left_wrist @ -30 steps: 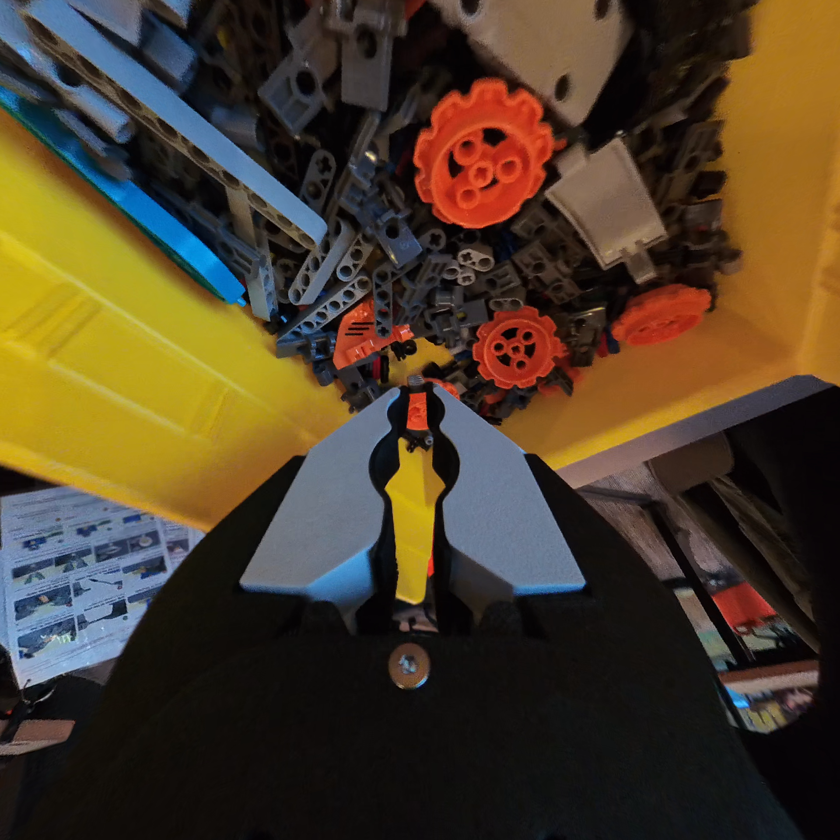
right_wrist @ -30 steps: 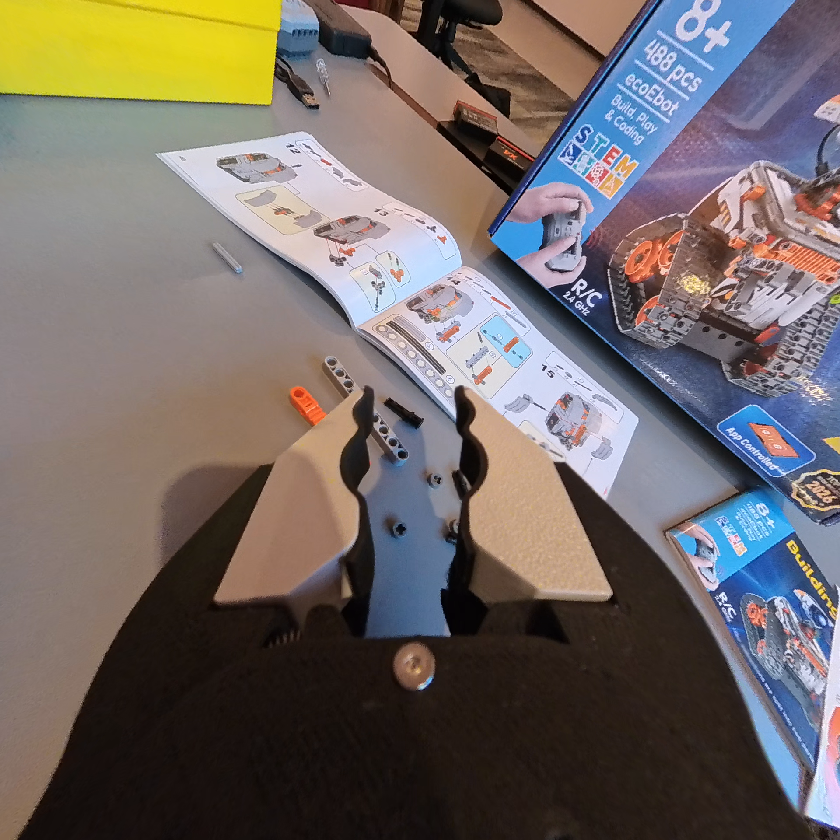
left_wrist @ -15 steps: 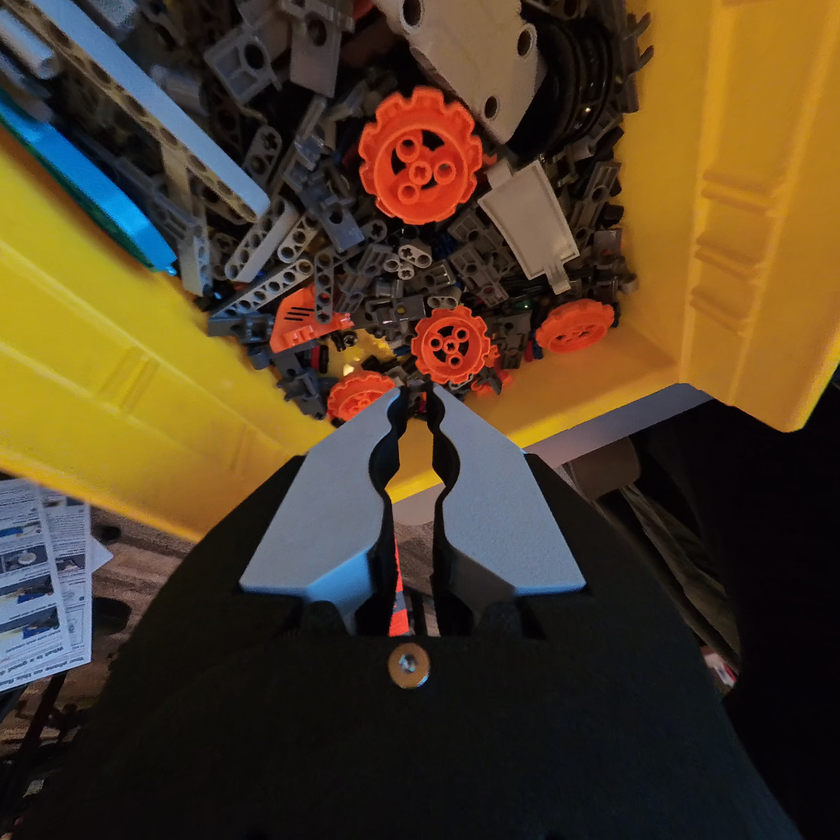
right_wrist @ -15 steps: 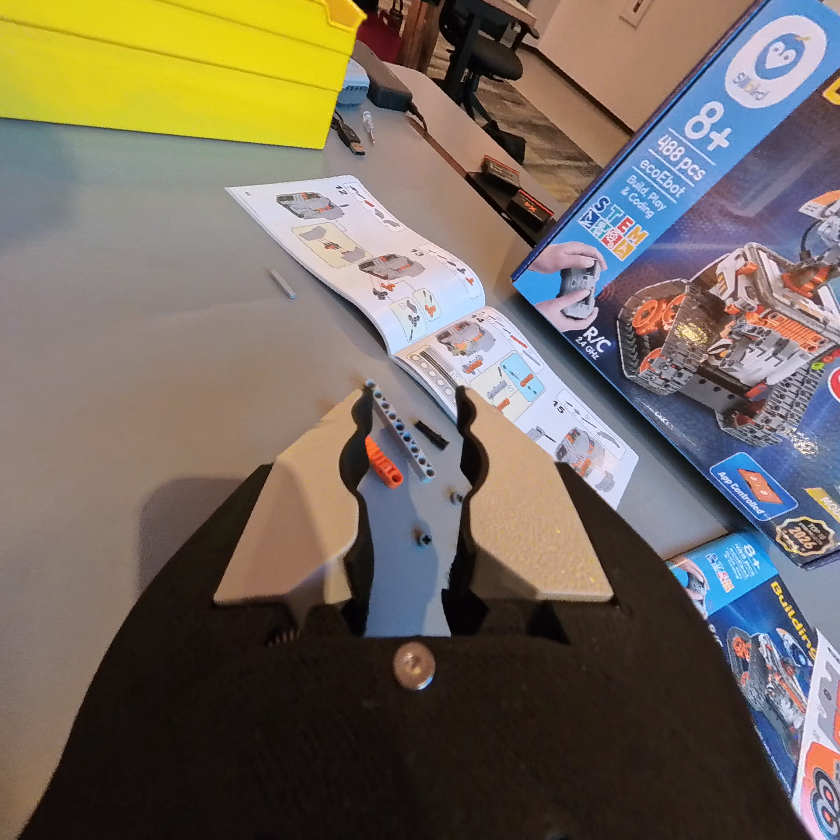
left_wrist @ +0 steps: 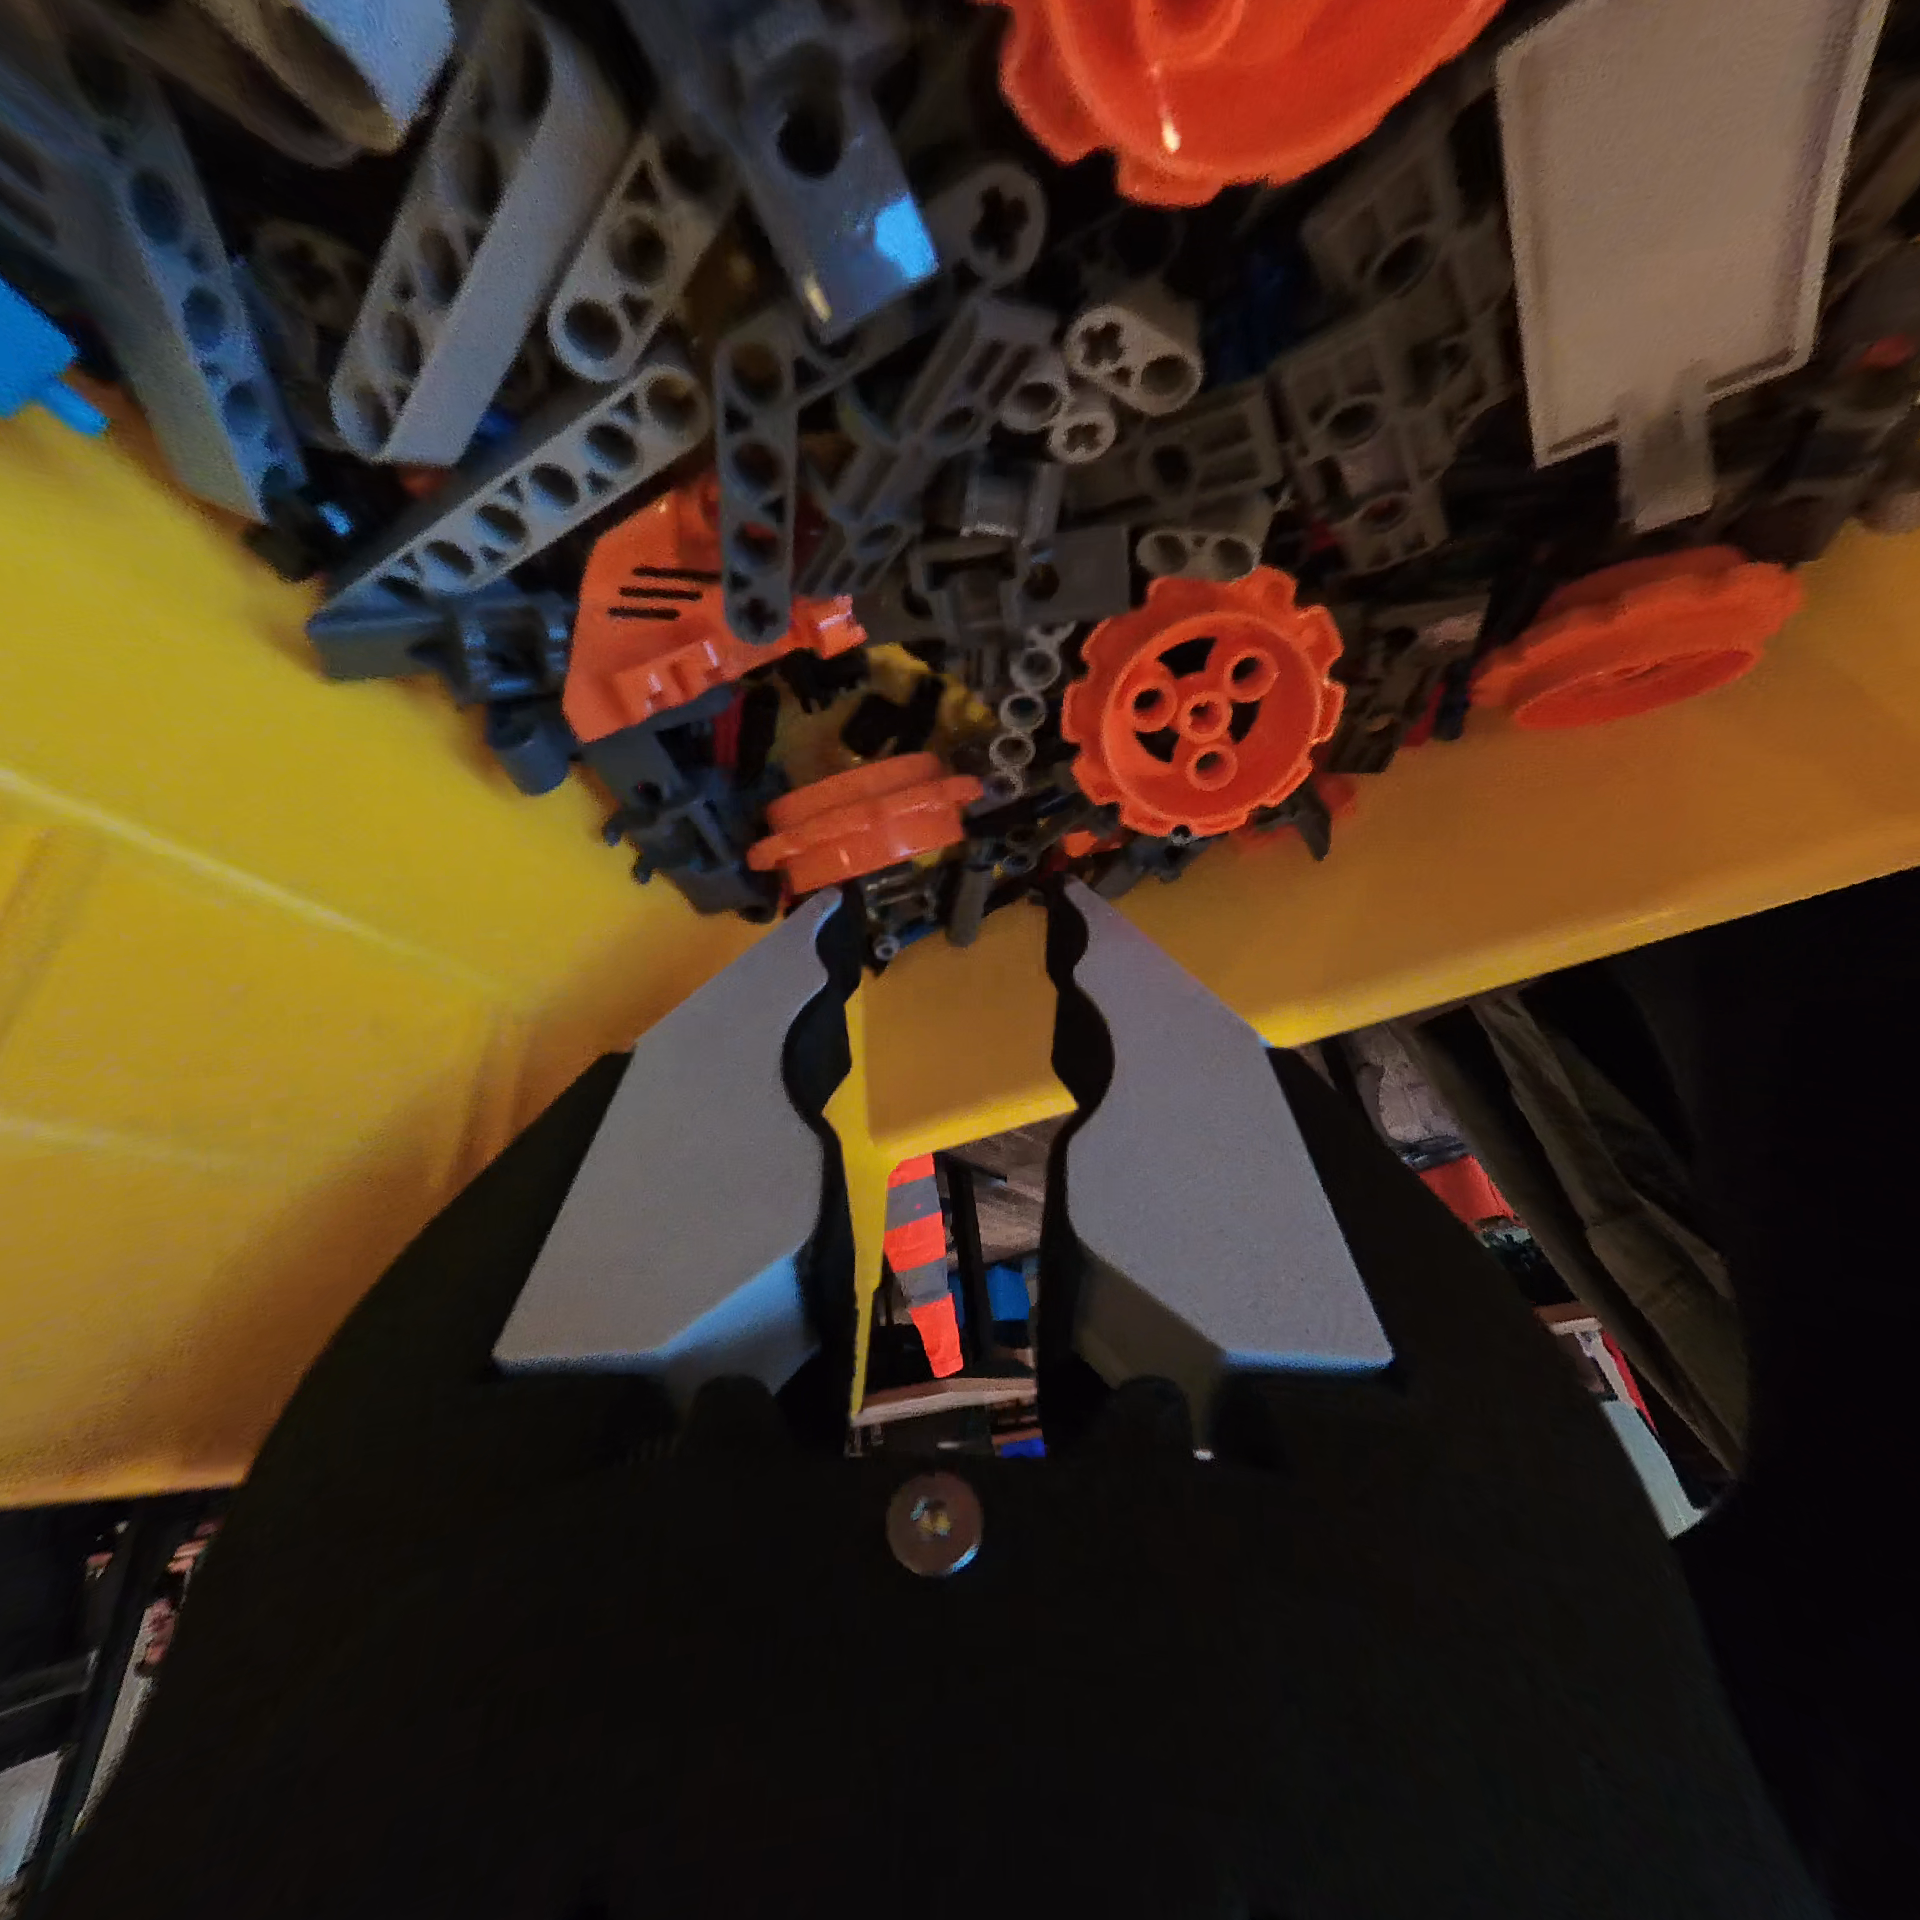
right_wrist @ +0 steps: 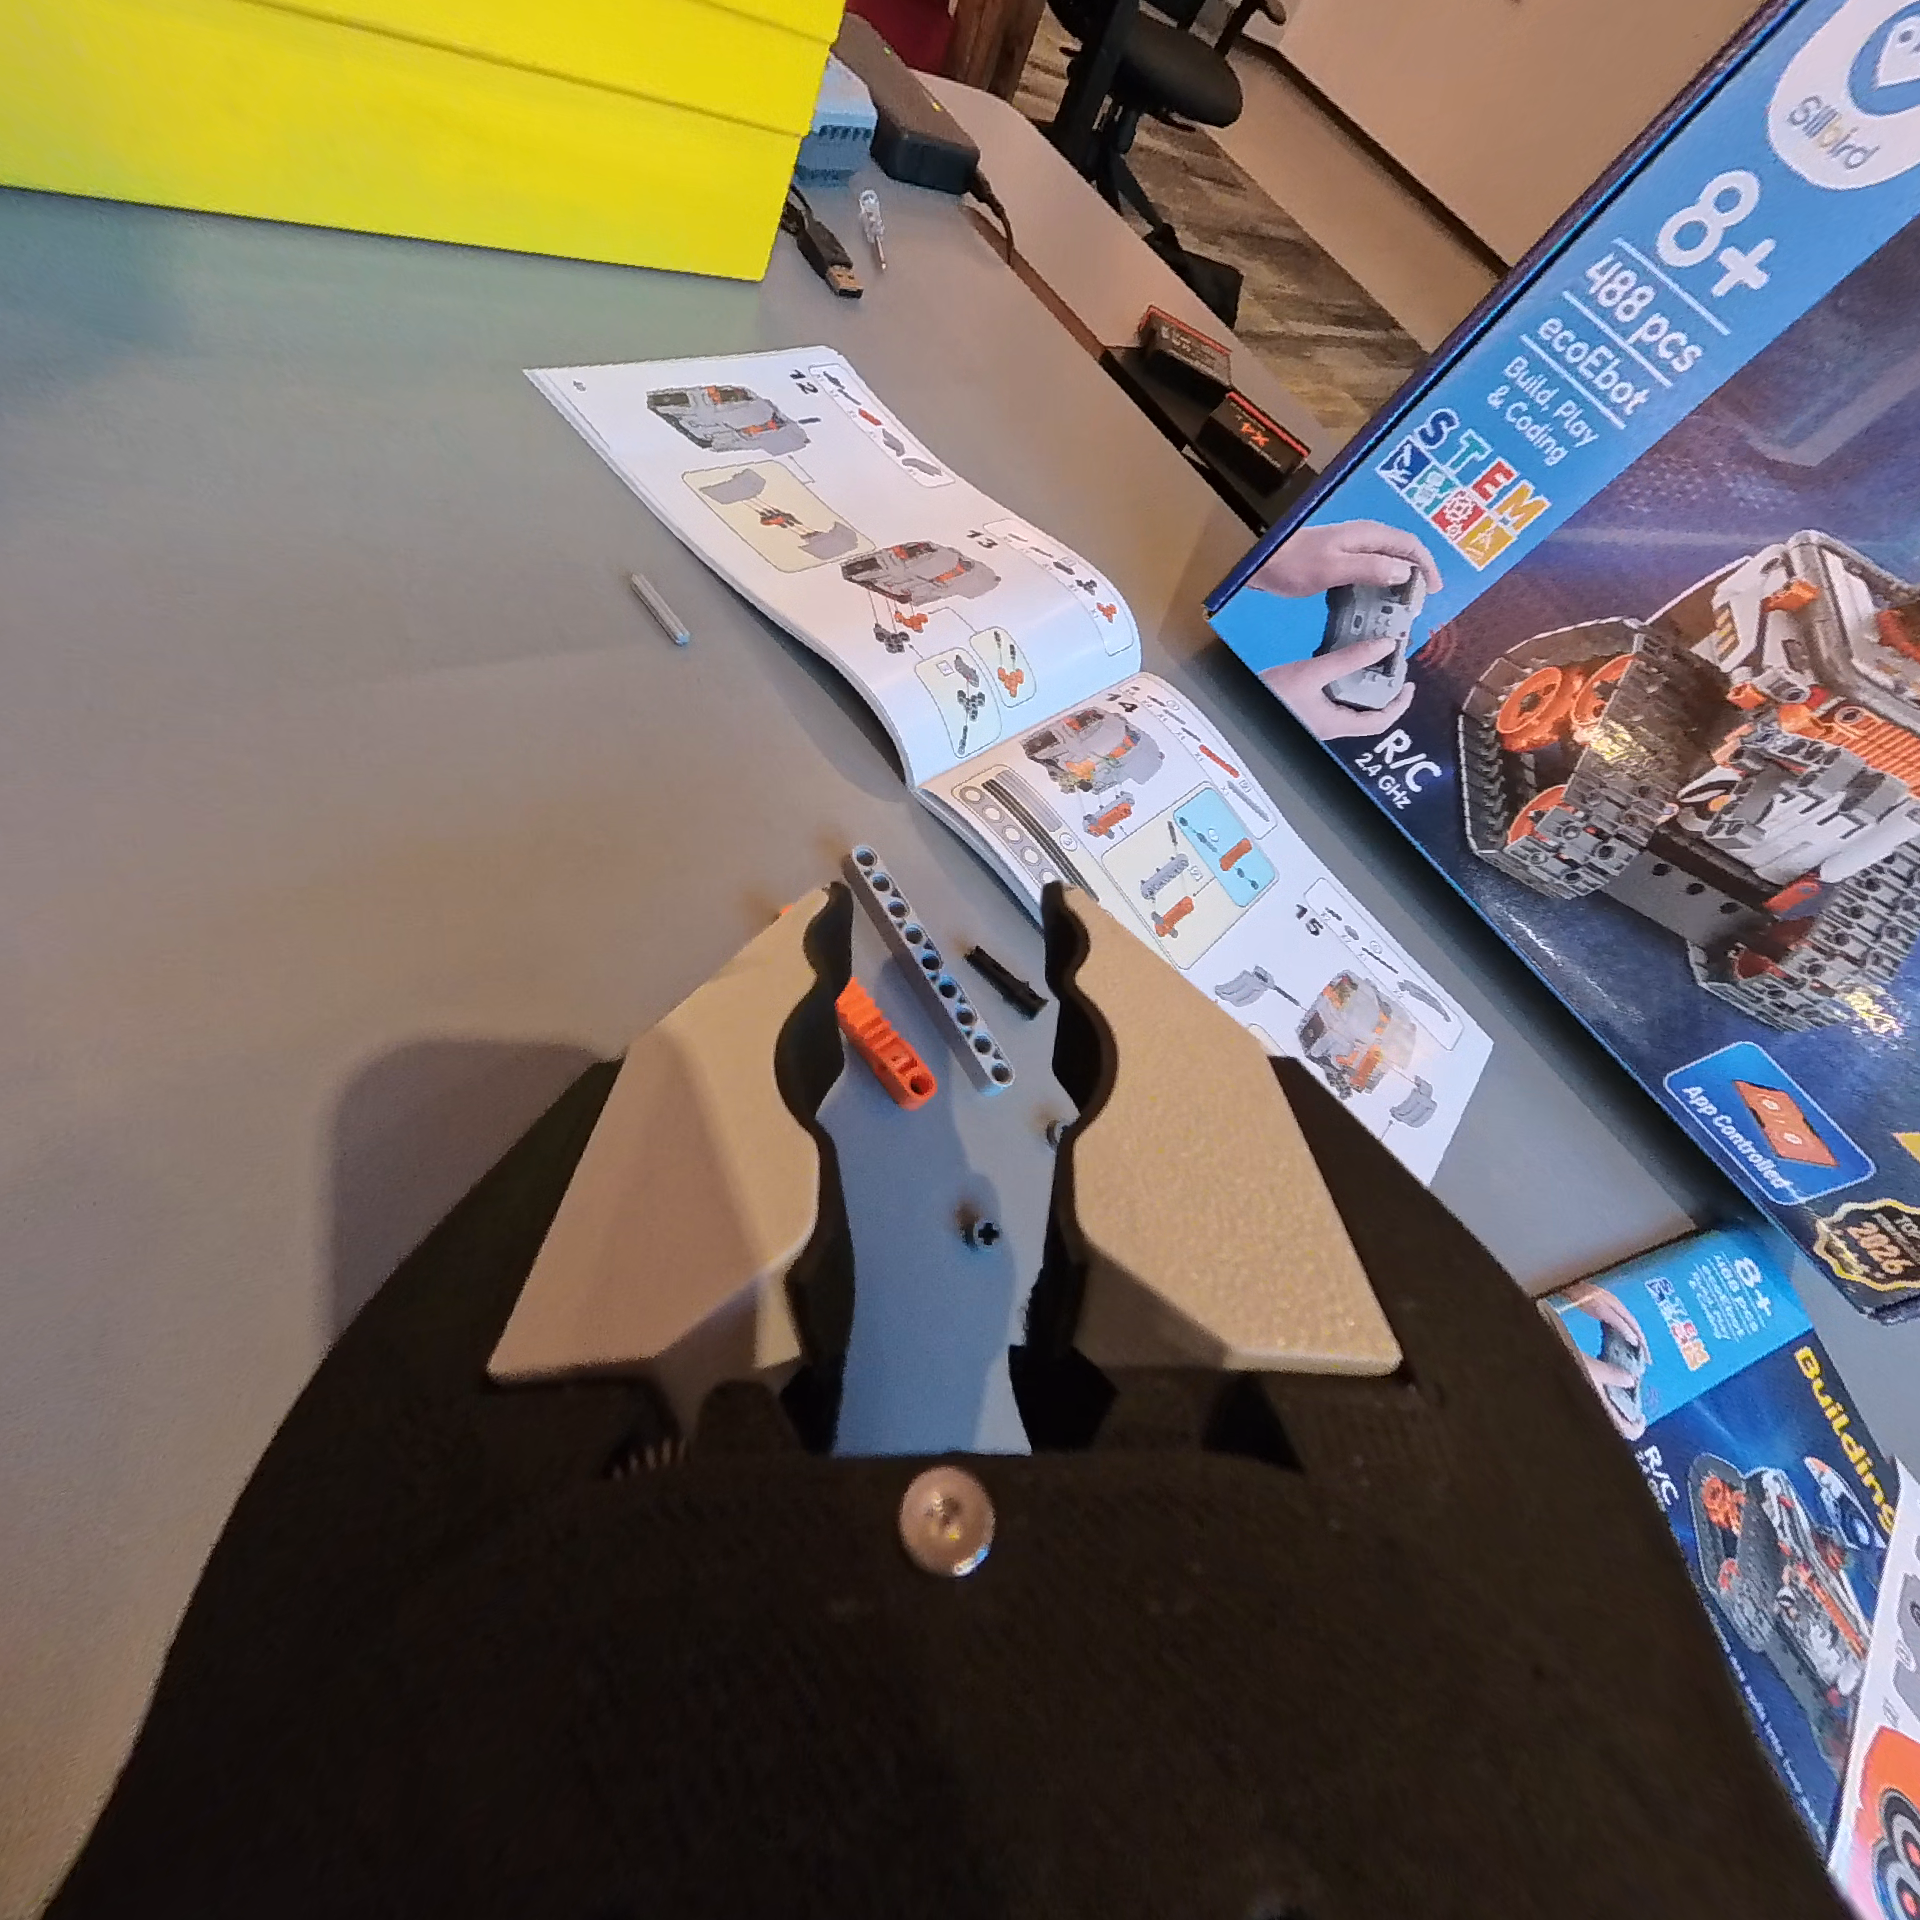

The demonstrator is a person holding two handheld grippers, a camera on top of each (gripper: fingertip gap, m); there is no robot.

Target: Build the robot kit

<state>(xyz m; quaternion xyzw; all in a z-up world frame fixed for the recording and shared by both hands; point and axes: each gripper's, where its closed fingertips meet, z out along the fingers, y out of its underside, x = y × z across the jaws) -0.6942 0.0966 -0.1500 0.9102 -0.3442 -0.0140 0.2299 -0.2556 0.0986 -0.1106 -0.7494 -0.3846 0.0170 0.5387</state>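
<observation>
My left gripper [left_wrist: 945,904] is open and empty, its tips at the near edge of a pile of grey, black and orange building parts in a yellow bin [left_wrist: 260,935]. An orange flanged wheel [left_wrist: 862,821] lies just beyond the left fingertip, and small black pins [left_wrist: 966,894] lie between the tips. An orange gear [left_wrist: 1203,704] sits a little farther right. My right gripper [right_wrist: 945,904] is open above a grey table [right_wrist: 312,727]. A long grey holed beam [right_wrist: 928,971], a small orange piece [right_wrist: 883,1044] and a black pin [right_wrist: 1003,979] lie between its fingers.
An open instruction booklet [right_wrist: 935,644] lies right of the beam. A large blue toy box [right_wrist: 1621,582] stands at the right, a smaller blue booklet [right_wrist: 1745,1455] in front of it. A yellow bin [right_wrist: 416,114] stands at the far left. A grey axle [right_wrist: 659,609] lies alone. Some 45 centimetres of space lies between my two pairs of fingers. From the left gripper's tips to the orange gear [left_wrist: 1203,704] is close to 5 centimetres.
My left gripper has opened and pushed closer into the parts pile; the orange piece it held a second ago is gone. My right gripper has moved forward over the beam and orange piece.
</observation>
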